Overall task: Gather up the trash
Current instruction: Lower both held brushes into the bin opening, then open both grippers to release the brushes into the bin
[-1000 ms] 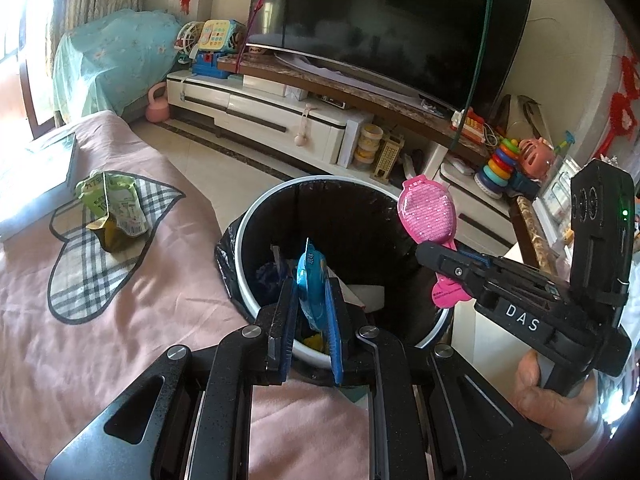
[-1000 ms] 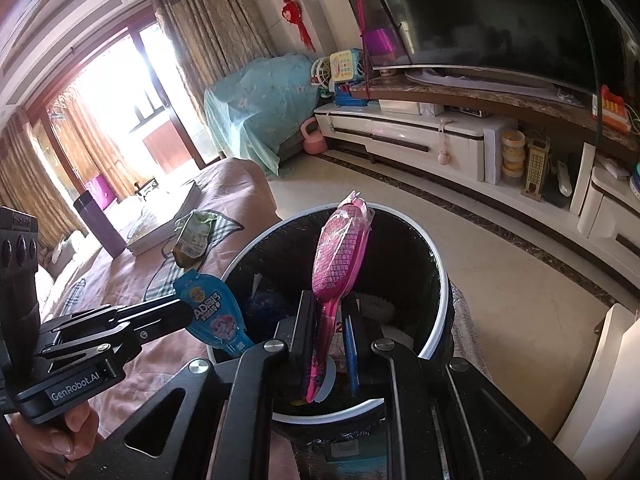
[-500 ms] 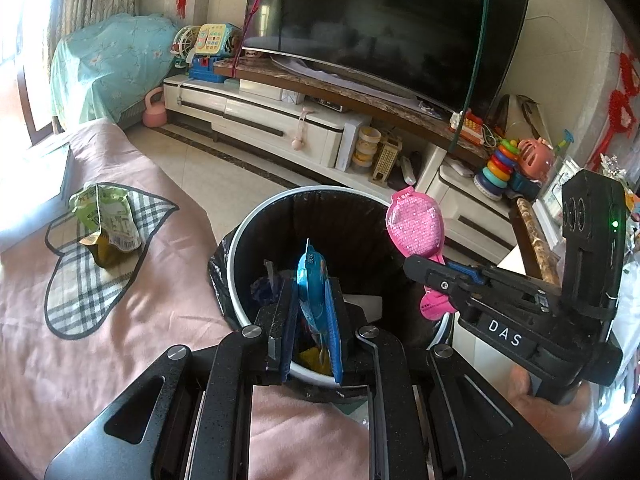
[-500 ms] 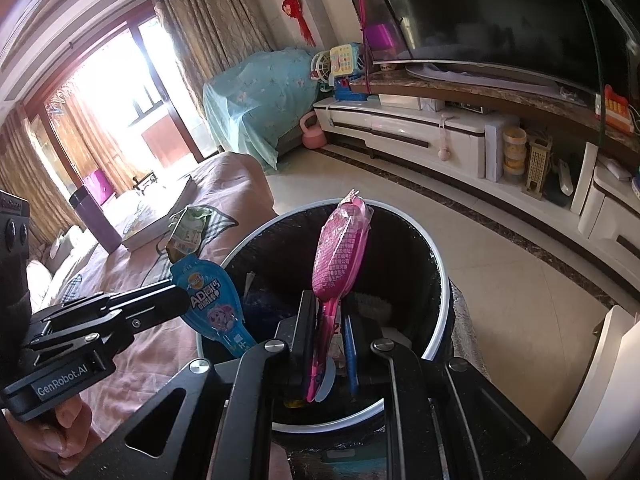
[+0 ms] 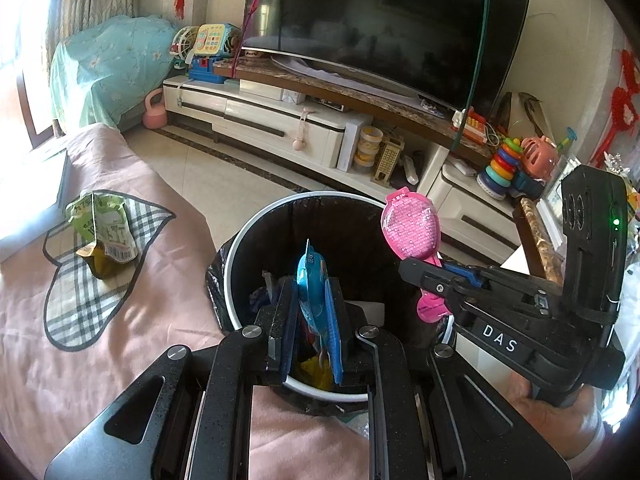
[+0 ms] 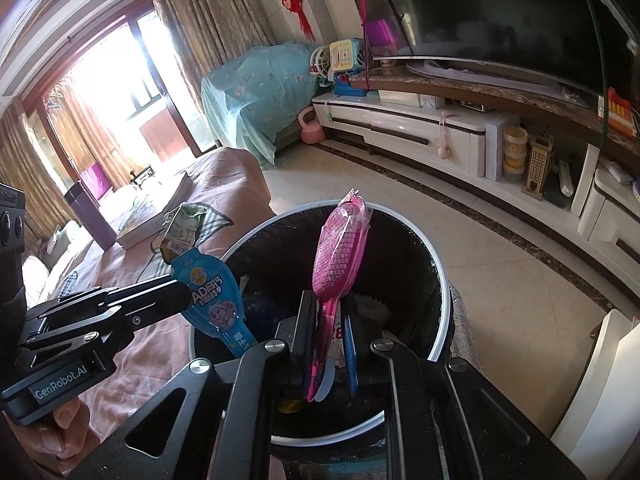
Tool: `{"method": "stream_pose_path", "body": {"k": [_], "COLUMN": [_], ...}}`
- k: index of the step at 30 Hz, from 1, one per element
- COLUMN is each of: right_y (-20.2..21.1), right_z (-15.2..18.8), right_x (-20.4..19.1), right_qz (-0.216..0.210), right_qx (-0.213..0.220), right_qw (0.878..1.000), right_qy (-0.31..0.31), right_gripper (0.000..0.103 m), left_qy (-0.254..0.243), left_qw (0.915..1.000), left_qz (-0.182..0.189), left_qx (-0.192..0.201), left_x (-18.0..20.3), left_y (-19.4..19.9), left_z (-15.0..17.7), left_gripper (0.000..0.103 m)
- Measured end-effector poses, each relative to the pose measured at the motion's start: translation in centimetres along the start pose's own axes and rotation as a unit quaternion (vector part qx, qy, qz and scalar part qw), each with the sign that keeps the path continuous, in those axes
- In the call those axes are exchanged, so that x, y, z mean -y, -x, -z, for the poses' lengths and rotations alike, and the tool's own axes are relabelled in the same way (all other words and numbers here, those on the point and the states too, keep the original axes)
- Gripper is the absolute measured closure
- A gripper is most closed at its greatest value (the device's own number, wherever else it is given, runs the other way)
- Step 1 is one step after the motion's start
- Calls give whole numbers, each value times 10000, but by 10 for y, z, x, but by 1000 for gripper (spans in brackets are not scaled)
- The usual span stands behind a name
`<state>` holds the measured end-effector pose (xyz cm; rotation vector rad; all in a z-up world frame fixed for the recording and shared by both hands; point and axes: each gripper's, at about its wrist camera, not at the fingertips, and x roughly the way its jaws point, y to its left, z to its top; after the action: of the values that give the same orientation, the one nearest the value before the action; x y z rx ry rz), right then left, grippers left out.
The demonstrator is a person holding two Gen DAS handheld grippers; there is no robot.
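L gripper (image 5: 310, 312) is clamping a blue, glossy plastic paddle-shaped snack wrapper (image 5: 314, 280) edge-on btwn its pads, jaws closed tight on it; R gripper (image 6: 334, 334) is pinching the narrow stem of a pink, crinkly plastic paddle-shaped wrapper (image 6: 340, 252), jaws closed on it too. Both wrappers are standing w/ long axis roughly upright, broad end up, stem down in the jaws. Directly below & just ahead of both sets of jaws the round black-lined bin w/ white rim (image 5: 240, 248) is gaping, already holding scraps, so the coming release is looking like a straight drop; both hands are hovering over the opening, neither clearly nearer. Further out, a crumpled green-white foil pouch (image 5: 102, 232) is lying on the pink blanket (image 5: 60, 380), well apart to the L, closer to the L hand, prob. next pickup
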<state>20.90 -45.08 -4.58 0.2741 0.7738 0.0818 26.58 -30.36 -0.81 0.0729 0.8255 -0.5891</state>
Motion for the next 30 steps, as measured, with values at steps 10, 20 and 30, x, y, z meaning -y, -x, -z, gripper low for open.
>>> {"method": "stream_pose_path", "body": {"k": [10, 20, 30], "right_y": [-7, -12, -16], "right_z": [-1, -4, -9], "right_x": [0, 1, 1], "right_qz": [95, 86, 127], "right_qx": [-126, -218, -341], "right_qw": [9999, 9997, 9993], "right_qy": [55, 69, 81], "right_gripper": [91, 91, 86], "left_qy": [-72, -3, 60], "left_qw": [9999, 9999, 9996], "left_qz": [-66, -89, -127], "left_qx": [-33, -124, -230], "left_x": [3, 0, -5], "left_y": [-8, -13, -17], "left_z": [-7, -7, -7], "left_gripper": [90, 90, 89]}}
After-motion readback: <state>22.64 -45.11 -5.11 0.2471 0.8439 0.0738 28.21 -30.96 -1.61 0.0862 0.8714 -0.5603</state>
